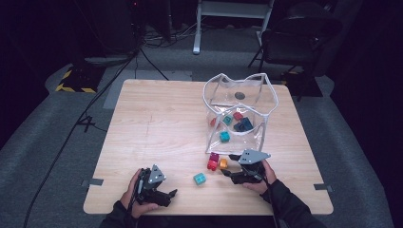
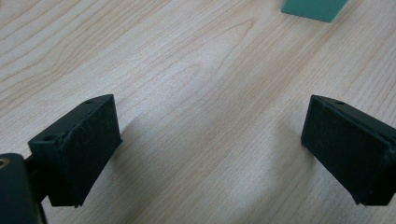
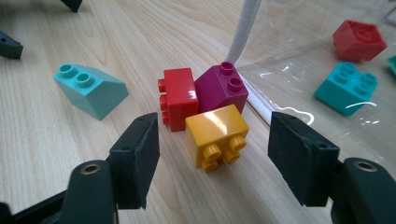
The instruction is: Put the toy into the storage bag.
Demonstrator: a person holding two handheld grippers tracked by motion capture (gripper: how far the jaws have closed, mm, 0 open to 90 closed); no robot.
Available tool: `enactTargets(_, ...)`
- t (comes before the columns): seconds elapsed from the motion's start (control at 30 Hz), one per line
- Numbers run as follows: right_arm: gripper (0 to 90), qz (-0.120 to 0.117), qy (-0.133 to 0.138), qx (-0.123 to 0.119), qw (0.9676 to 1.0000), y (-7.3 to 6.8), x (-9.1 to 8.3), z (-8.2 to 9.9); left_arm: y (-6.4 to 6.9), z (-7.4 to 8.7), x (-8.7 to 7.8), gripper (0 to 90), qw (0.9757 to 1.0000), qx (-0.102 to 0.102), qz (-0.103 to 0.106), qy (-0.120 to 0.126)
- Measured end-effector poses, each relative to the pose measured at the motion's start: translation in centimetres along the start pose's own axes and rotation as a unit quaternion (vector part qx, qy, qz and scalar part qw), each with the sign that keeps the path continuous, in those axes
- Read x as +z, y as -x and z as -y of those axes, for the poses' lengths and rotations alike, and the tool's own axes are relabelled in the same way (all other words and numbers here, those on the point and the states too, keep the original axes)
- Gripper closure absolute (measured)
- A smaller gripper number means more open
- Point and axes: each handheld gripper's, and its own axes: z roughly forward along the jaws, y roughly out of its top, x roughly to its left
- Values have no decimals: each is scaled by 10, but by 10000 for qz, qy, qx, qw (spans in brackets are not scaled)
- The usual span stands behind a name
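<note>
Yellow plastic is what sits between my right claw's (image 3: 212,154) two black jaws: a small square yellow toy brick (image 3: 215,134) lying on its side on the pale wooden table (image 1: 157,123). Its four round studs point toward me, near and a bit down. It is about as wide as it is long, so I cannot tell a long way on it. My jaws stand wide, one on each side of it, and they do not touch it.

Just behind it, touching it, are one red brick (image 3: 180,98) on the left and one dark pink sloped brick (image 3: 223,86) on the right. One light green sloped brick (image 3: 91,89) lies alone farther left, its two studs up.

The clear plastic bag with a white rim (image 1: 237,111) stands just beyond on the far right, its white edge right behind the pink brick. Inside it I count a red brick (image 3: 358,39) and a teal brick (image 3: 346,88) close by; from the high view a few more lie in there, too small to count well.

My left claw (image 1: 164,194) rests at the near left edge of the table, jaws wide, with only bare wood between them.
</note>
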Motion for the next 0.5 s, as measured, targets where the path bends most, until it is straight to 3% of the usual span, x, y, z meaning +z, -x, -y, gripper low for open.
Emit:
enactTargets(0.1, 349, 103, -51, 23, 9999, 2, 7, 0, 0, 0, 0, 48, 10000, -6, 2, -3)
enactTargets(0.3, 350, 9, -182, 137, 9997, 3, 17, 2, 0, 0, 0, 48, 10000, -6, 2, -4)
enactTargets(0.5, 423, 84, -291, -22, 9995, -2, 23, 4, 0, 0, 0, 48, 10000, -7, 3, 6)
